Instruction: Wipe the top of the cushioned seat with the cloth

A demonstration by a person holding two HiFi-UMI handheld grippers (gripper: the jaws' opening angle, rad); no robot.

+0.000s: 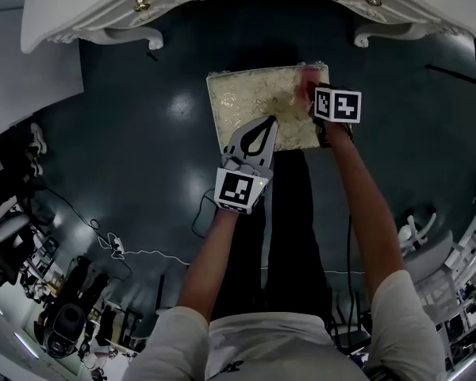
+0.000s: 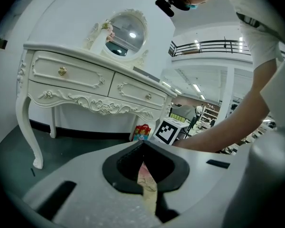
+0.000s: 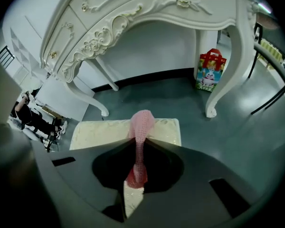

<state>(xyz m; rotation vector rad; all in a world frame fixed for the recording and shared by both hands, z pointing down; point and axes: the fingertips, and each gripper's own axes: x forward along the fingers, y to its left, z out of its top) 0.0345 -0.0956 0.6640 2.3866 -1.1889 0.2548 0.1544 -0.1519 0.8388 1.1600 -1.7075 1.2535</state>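
Right gripper view: I found the right gripper (image 3: 136, 139) clamping the pink cloth (image 3: 142, 120), lengthwise along its jaws, pointing toward the dressing table (image 3: 133, 13); left gripper (image 2: 142, 144) closed, empty.

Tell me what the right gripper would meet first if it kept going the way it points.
Most likely the cushioned seat: the right gripper, shut on the pink cloth, points at its top, so the cloth would press into it first. How near is unclear.

A white carved dressing table (image 3: 133, 13) is standing on a dark glossy floor (image 1: 143, 133) and carrying an oval mirror (image 2: 126, 32). A red gift bag (image 3: 209, 70) is sitting near one table leg. A white cable (image 1: 152, 252) is trailing across the floor from a power strip (image 1: 115, 247).
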